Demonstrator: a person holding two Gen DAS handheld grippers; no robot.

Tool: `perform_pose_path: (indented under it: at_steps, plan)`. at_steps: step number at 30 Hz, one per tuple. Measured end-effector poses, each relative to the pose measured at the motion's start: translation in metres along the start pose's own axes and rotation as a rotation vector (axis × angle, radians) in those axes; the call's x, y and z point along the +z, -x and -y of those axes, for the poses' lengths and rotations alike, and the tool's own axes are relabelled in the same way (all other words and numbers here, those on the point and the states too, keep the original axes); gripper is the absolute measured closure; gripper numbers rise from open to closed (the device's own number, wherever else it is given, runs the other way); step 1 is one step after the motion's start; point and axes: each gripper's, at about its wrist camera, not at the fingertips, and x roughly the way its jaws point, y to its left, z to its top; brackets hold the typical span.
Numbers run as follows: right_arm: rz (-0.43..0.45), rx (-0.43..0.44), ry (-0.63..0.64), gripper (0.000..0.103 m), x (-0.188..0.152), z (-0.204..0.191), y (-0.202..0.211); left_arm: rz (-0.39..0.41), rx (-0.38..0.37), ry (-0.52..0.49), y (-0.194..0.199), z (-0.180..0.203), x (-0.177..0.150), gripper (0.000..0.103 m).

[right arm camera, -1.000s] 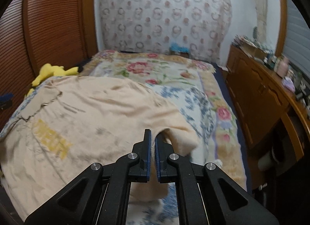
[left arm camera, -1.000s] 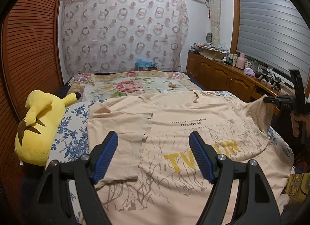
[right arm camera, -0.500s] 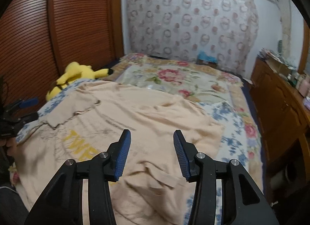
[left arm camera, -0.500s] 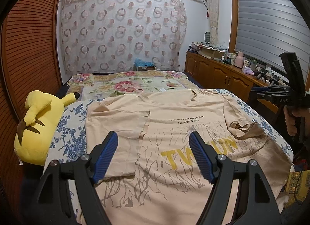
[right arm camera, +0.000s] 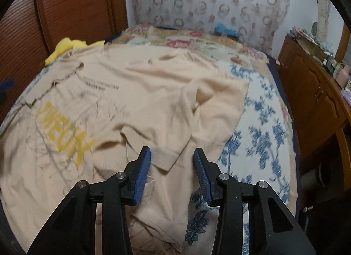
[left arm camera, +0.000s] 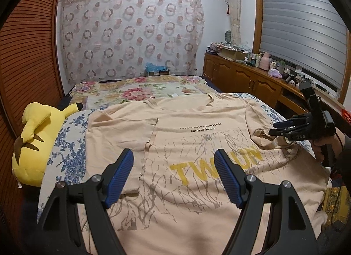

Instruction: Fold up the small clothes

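A beige T-shirt (left arm camera: 197, 136) with yellow letters lies spread face up on the bed. Its left sleeve (left arm camera: 122, 127) is folded in over the body. The right sleeve (right arm camera: 158, 138) lies crumpled over the shirt's right side. My left gripper (left arm camera: 173, 156) hovers open above the lower chest print with nothing between its fingers. My right gripper (right arm camera: 172, 152) hangs low over the right sleeve's cuff. Its jaws are closing, the cuff lies beneath the gap, and the pads do not press on it. In the left wrist view the right gripper (left arm camera: 285, 127) sits at the shirt's right edge.
A yellow plush toy (left arm camera: 33, 143) lies at the bed's left edge beside a slatted wooden door (left arm camera: 28, 57). A floral bedspread (left arm camera: 140, 95) covers the far half. A cluttered wooden cabinet (left arm camera: 245, 79) runs along the right. A hand (left arm camera: 322, 147) holds the right gripper.
The right gripper let go of the right sleeve, which dropped onto the shirt. It opened and then sank toward the sleeve. The left gripper stayed put.
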Motion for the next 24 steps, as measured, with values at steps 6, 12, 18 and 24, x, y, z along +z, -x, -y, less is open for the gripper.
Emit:
perform_pose_path:
  at_steps: [6,12,18,24]
  plan:
    - [0.026,-0.025,0.039,0.064,0.003,-0.01,0.001,-0.005,-0.006,0.002,-0.002,0.001,-0.002,0.027]
    - [0.001,0.009,0.104,0.091,0.006,-0.026,-0.005,-0.005,-0.007,0.002,-0.003,0.002,-0.004,0.027]
    - [0.037,0.041,0.071,0.1,0.016,-0.021,0.0,-0.007,-0.007,0.01,-0.003,0.002,-0.007,0.027]
    - [0.095,0.099,0.06,0.101,0.05,-0.029,0.007,-0.012,-0.011,0.004,-0.004,0.004,-0.008,0.027]
